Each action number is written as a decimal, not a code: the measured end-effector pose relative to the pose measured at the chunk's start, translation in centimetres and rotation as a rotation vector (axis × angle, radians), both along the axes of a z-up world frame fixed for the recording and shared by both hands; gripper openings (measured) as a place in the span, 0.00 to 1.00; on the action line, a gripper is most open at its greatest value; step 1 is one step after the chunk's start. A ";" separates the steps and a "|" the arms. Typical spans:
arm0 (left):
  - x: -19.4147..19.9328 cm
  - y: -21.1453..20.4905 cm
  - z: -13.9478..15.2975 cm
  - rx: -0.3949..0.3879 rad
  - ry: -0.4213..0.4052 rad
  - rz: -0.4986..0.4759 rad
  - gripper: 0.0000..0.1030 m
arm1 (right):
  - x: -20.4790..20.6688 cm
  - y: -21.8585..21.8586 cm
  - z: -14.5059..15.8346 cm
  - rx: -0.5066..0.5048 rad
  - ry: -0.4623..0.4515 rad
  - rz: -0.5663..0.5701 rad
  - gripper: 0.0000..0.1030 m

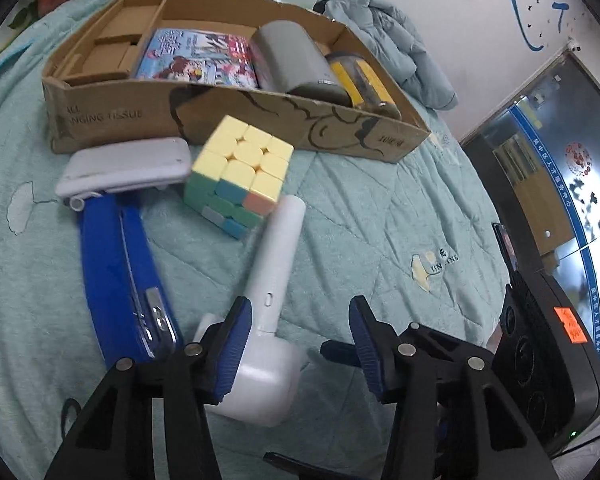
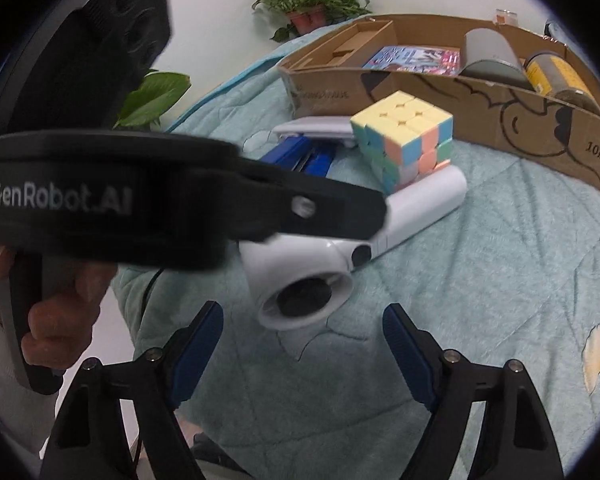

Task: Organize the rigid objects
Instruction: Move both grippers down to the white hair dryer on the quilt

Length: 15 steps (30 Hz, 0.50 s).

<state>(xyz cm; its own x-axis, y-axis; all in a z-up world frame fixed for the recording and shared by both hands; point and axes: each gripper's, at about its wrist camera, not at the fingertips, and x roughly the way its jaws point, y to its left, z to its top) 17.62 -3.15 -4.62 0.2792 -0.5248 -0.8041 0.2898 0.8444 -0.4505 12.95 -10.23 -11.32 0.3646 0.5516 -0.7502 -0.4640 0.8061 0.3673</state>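
Left tool [image 1: 300, 344]: jaws part-open, straddling the white handheld fan [image 1: 266, 312] head, pads not gripping. Centre both pads on the head, then close. Right tool [image 2: 304, 344]: open, empty. Cardboard box [image 1: 236, 120] lies at 12 o'clock, beyond the cube [image 1: 240, 172].
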 end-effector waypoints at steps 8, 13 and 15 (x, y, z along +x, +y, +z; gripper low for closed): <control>0.0 -0.9 -0.1 -0.017 0.051 0.016 0.47 | -1.3 -1.8 -0.5 0.021 0.052 -0.027 0.71; -0.3 -0.6 0.1 0.025 0.054 0.003 0.50 | -1.8 -2.5 -0.9 0.032 0.061 -0.043 0.69; -0.4 0.5 0.2 0.052 0.049 0.028 0.50 | -1.7 -2.6 -1.0 0.048 0.065 -0.050 0.69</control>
<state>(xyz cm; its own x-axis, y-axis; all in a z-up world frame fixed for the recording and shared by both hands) 17.18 -2.67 -4.39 0.2526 -0.4744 -0.8433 0.2441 0.8746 -0.4189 11.27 -12.87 -12.32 0.3438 0.5699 -0.7464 -0.3978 0.8083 0.4340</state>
